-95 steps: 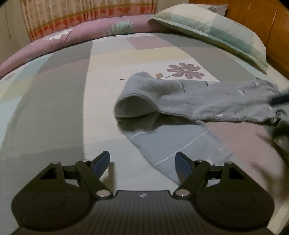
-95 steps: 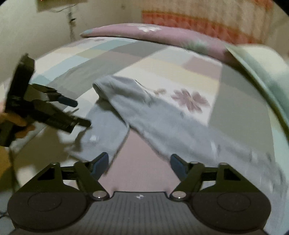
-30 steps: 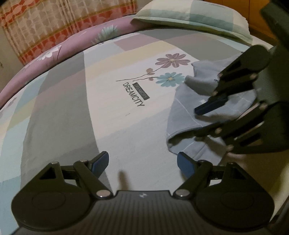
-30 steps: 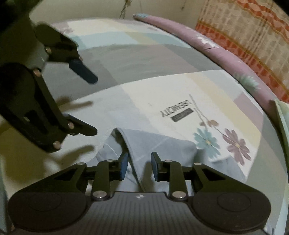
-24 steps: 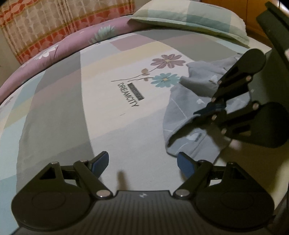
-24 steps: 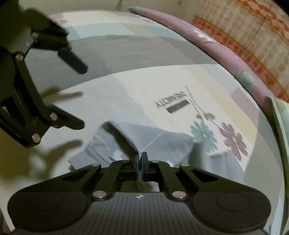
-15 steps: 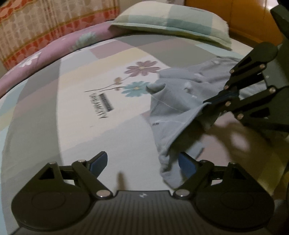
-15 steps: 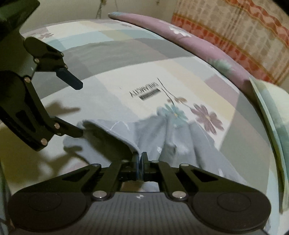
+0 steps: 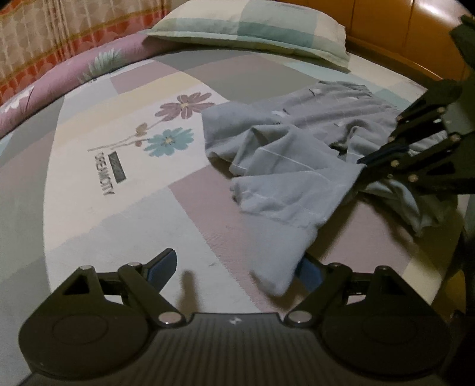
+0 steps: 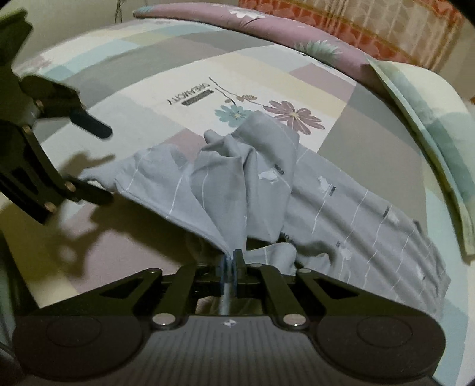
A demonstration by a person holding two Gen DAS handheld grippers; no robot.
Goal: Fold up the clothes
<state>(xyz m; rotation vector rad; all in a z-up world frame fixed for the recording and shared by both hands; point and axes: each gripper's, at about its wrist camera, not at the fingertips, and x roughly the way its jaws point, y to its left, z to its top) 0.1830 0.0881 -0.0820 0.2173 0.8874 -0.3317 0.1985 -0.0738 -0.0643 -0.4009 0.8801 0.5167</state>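
Note:
A grey garment with thin white stripes [image 9: 291, 166] lies bunched on the patchwork bedsheet; it also shows in the right wrist view [image 10: 267, 190]. My right gripper [image 10: 230, 267] is shut on a fold of its edge and holds it lifted; it shows at the right of the left wrist view [image 9: 363, 161]. My left gripper [image 9: 237, 267] is open and empty. A hanging corner of the garment drapes at its right finger [image 9: 308, 270]. The left gripper also shows at the left of the right wrist view [image 10: 95, 157], its lower finger touching the garment's corner.
The bedsheet [image 9: 118, 148] has flower prints and a printed label. A plaid pillow [image 9: 252, 26] lies at the head, by a wooden headboard [image 9: 400, 32]. A purple bolster [image 10: 267, 26] and a curtain [image 9: 44, 35] run along the far side.
My right gripper closed on the garment's edge, lifted it and dragged it toward the pillow end. The garment bunched up. My left gripper stayed open and followed alongside.

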